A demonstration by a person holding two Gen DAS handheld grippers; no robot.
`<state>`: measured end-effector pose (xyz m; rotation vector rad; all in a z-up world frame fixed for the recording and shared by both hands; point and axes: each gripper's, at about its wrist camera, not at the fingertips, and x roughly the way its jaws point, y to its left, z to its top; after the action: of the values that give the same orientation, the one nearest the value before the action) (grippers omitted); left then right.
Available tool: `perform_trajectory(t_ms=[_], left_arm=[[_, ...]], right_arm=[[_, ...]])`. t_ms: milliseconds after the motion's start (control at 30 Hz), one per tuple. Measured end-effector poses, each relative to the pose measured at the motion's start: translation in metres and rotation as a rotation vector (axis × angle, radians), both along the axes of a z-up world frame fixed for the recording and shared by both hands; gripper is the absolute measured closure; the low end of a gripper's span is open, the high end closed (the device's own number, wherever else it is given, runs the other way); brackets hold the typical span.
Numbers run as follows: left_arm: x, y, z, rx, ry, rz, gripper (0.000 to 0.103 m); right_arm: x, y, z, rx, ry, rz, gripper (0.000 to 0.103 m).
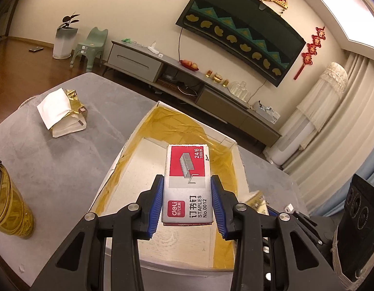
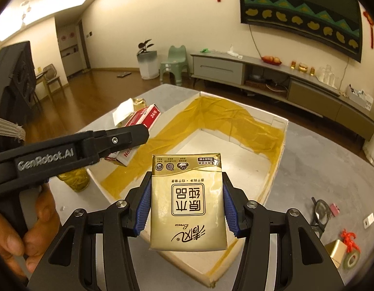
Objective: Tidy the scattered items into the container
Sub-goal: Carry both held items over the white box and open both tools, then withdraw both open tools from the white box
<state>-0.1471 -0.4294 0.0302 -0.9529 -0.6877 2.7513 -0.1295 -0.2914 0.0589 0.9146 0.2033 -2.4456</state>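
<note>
My left gripper (image 1: 187, 201) is shut on a red and grey staples box (image 1: 187, 181) and holds it over the white cardboard box (image 1: 123, 150) lined with yellow tape. In the right wrist view my right gripper (image 2: 187, 206) is shut on a gold tissue pack (image 2: 187, 201), held above the near part of the same white cardboard box (image 2: 279, 150). The left gripper (image 2: 128, 137) with the staples box (image 2: 143, 121) shows at the left, over the box's left wall. The box floor is bare.
An opened tissue packet (image 1: 63, 111) lies on the grey table (image 1: 53, 157) at the far left, an amber bottle (image 1: 11, 206) stands near left. Right of the box lie glasses (image 2: 320, 211), a small pink item (image 2: 335, 209), a white chip (image 2: 369, 219), red string (image 2: 348, 238) and a tape roll (image 2: 352, 262). A hand (image 2: 29, 230) holds the left tool.
</note>
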Motion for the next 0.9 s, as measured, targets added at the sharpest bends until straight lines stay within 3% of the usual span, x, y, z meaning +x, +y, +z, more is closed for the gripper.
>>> perform_trajectory(t_ms=[667, 800, 900], left_arm=[[-0.021, 0.005, -0.021, -0.068, -0.095, 0.066, 0.063], [-0.022, 0.006, -0.022, -0.071, -0.098, 0.080, 0.047], [-0.022, 0.008, -0.023, -0.078, -0.091, 0.083, 0.043]], right_arm=[[-0.025, 0.005, -0.015, 0.019, -0.117, -0.006, 0.047], [-0.025, 0.008, -0.016, 0.028, -0.134, 0.000, 0.047], [-0.024, 0.013, -0.015, 0.000, -0.145, 0.017, 0.046]])
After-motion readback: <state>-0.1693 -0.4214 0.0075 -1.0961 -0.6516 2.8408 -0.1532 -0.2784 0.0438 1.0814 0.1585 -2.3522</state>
